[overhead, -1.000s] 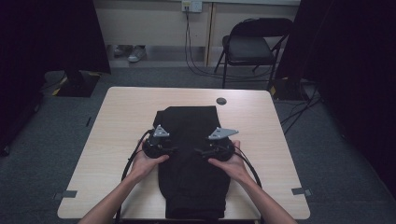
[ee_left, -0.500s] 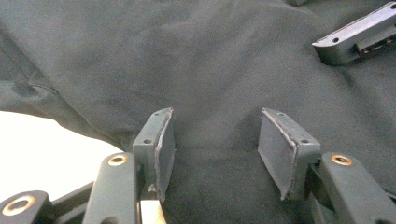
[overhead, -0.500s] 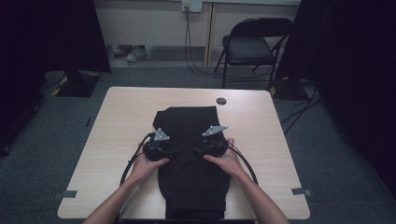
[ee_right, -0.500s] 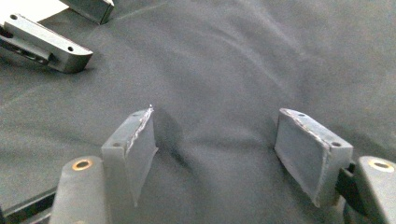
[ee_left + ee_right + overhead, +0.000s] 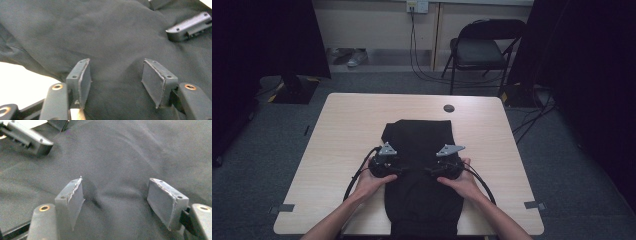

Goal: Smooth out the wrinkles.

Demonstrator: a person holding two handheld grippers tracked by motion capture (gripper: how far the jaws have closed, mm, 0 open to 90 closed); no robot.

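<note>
The black garment [image 5: 422, 170] is lying flat in the middle of the table [image 5: 337, 150]. The left gripper [image 5: 399, 171] and the right gripper [image 5: 428, 171] are resting on the garment's middle. The left jaws have just been opening; both pairs are standing wide, gripping nothing.

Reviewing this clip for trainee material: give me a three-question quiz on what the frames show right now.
1. True or false: the black garment hangs over the table edge nearest the person.
2. Are the left gripper jaws open or shut?
3. What do the right gripper jaws point at: A the garment, B the small round black disc, C bare tabletop?

Key: 1 true. 2 open, with no cloth pinched between the pads. 3 A.
</note>
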